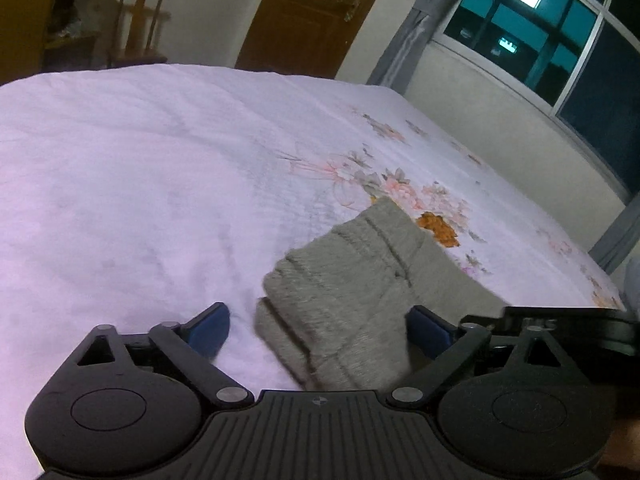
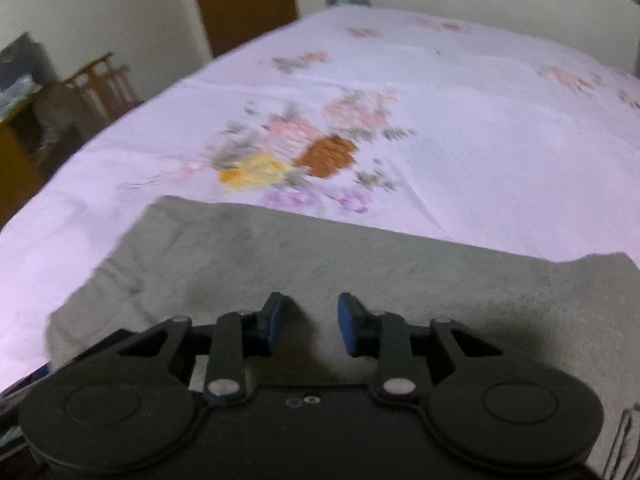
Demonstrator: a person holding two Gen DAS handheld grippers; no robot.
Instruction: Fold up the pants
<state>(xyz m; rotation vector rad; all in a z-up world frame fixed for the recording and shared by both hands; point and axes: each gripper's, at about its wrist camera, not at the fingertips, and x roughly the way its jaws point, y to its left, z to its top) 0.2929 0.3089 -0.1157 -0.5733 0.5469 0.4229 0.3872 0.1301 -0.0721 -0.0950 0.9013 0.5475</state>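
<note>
Grey pants [image 2: 320, 264], already folded into a thick bundle, lie on a bed [image 1: 120, 180] covered with a pale sheet printed with flowers. The right claw [image 2: 309, 326] sits directly over the bundle, its blue-padded jaws a little apart and holding nothing; cloth fills the view beneath and just ahead of it, with the bundle's long axis running across, left to right, and its far edge straight ahead. The left claw [image 1: 318, 330] has its jaws spread wide and empty; the bundle's stacked corner [image 1: 360, 300] lies between them, nearer its right jaw, with bare sheet under its left jaw. The right claw looks the nearer to the bulk of the cloth. Ahead of both claws and to the left claw's left the bed offers wide open sheet; the bed's edges lie well away, beyond the flower print.
</note>
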